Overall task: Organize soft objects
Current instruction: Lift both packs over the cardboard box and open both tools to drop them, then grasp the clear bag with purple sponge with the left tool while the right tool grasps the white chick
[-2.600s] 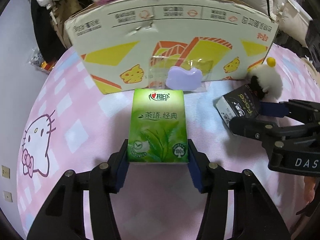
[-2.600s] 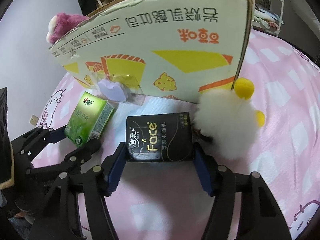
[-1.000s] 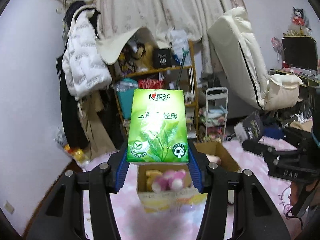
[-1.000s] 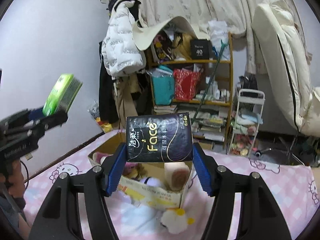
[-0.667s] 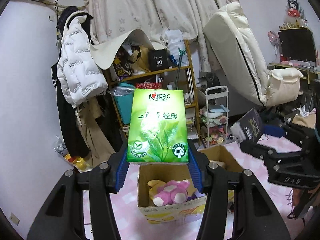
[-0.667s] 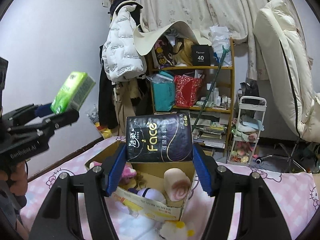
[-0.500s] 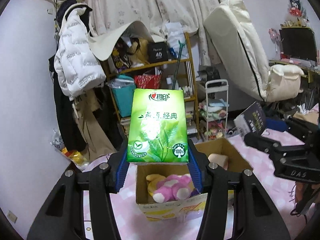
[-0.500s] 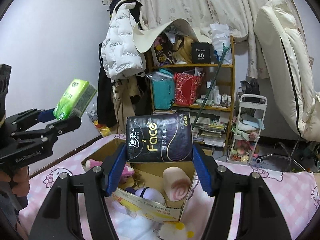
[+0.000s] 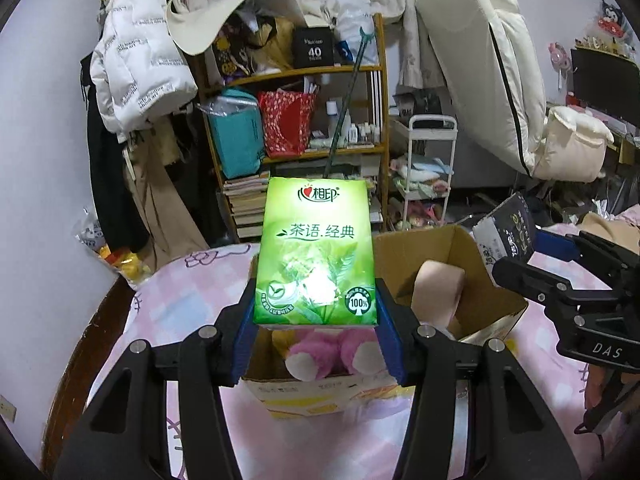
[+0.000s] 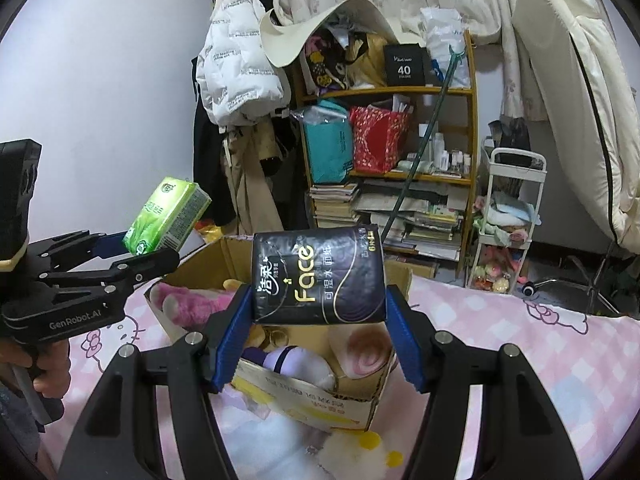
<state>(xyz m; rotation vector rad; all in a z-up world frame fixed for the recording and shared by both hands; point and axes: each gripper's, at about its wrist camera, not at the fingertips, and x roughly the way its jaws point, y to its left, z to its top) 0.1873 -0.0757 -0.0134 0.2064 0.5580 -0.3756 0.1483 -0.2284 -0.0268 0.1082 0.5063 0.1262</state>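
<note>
Green tissue pack [image 9: 316, 252] sits pinched between the jaws of my left gripper [image 9: 316, 320], held up in the air above the open cardboard box [image 9: 472, 256] on the pink checked bed [image 9: 176, 304]. My right gripper [image 10: 319, 316] has its jaws clamped on the black tissue pack [image 10: 318, 278], also over the box. Inside I see a pink plush [image 10: 188, 304], a beige roll-shaped toy [image 10: 362, 350] and a purple-and-white toy [image 10: 296, 364]. A white fluffy toy [image 10: 360, 456] lies on the bed just beside the box's front.
</note>
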